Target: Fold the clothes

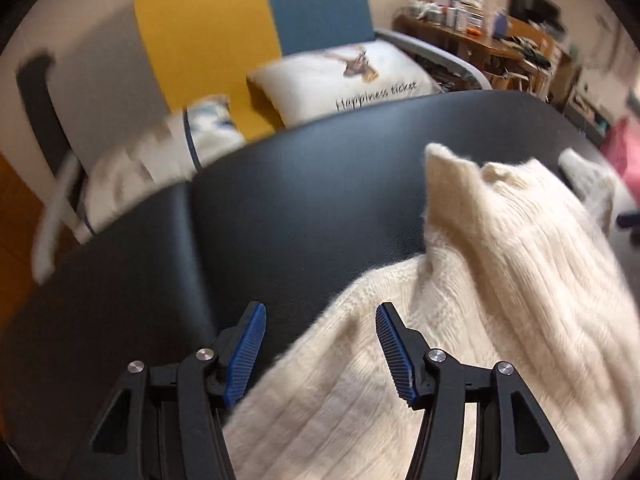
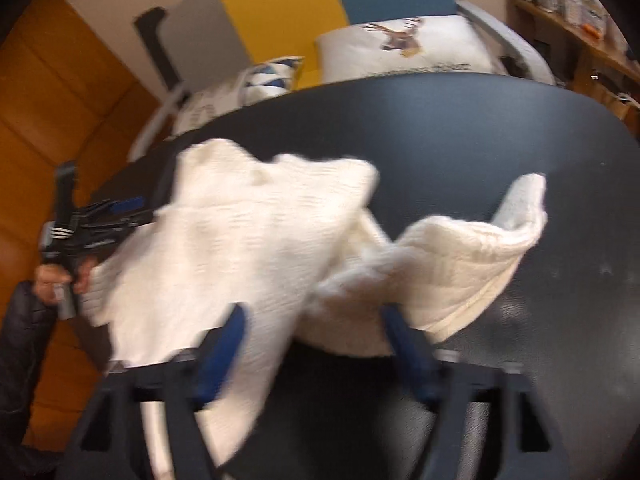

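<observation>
A cream ribbed knit sweater lies crumpled on the black table. My left gripper is open, its blue pads spread over the sweater's near left edge with fabric beneath them. In the blurred right wrist view the sweater spreads across the middle, with one sleeve curling out to the right. My right gripper is open and low over the sweater's near edge, cloth lying between its fingers. The left gripper shows at the sweater's left side, held by a hand.
Beyond the table are a white printed pillow, a patterned cushion, and yellow and blue panels. A cluttered wooden desk stands at the far right. An orange wooden wall runs along the left. Bare tabletop lies left of the sweater.
</observation>
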